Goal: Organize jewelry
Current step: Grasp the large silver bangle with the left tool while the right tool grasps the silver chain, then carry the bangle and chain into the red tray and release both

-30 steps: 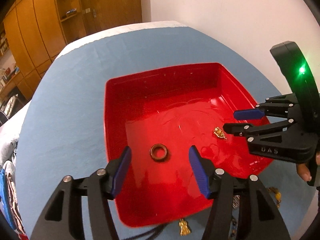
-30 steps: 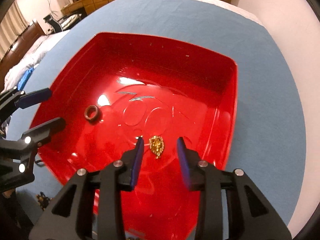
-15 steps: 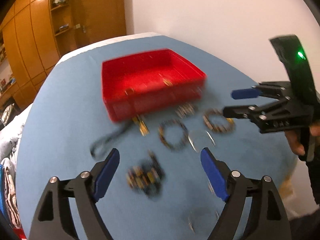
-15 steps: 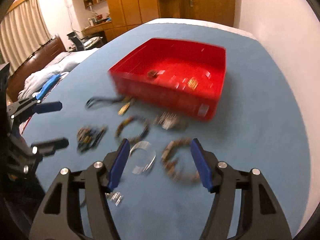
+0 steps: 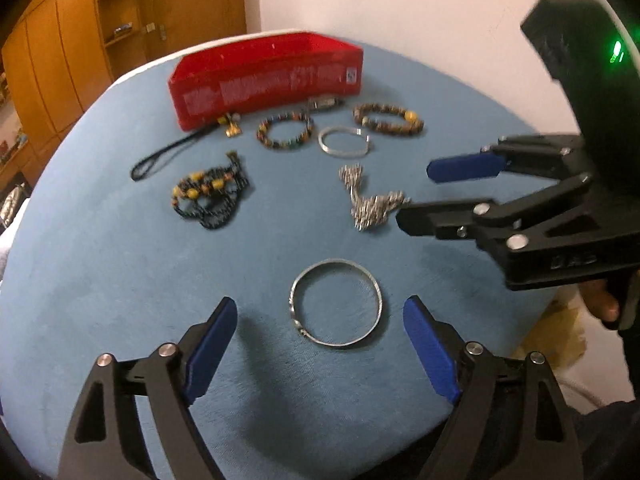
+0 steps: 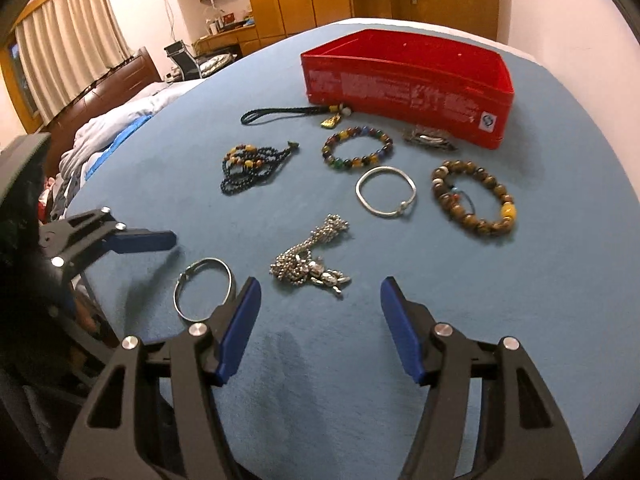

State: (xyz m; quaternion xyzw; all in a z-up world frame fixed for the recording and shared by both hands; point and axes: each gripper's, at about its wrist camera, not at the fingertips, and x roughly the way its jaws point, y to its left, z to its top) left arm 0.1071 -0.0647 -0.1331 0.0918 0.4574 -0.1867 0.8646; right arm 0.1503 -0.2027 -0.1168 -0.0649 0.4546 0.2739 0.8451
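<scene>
A red tray (image 5: 264,80) (image 6: 408,88) stands at the far side of the blue table. Jewelry lies in front of it. A thin silver bangle (image 5: 336,306) (image 6: 203,294) lies just ahead of my open, empty left gripper (image 5: 320,354). A heap of silver chain (image 6: 310,258) (image 5: 370,204) lies just ahead of my open, empty right gripper (image 6: 320,326). Farther off lie a silver bracelet (image 6: 386,196), a multicolour bead bracelet (image 6: 357,149), a brown bead bracelet (image 6: 474,196), a black bead necklace (image 6: 250,168) and a black cord with a gold charm (image 6: 296,114).
A small metal piece (image 6: 430,138) lies against the tray's front wall. The table's near edge runs below both grippers. A bed with clothes (image 6: 120,120) is to the left, wooden cabinets (image 5: 60,60) behind, a white wall (image 5: 400,0) to the right.
Both grippers have pulled back from over the tray to the near side of the table and opened wider. The loose jewelry now lies in front of them.
</scene>
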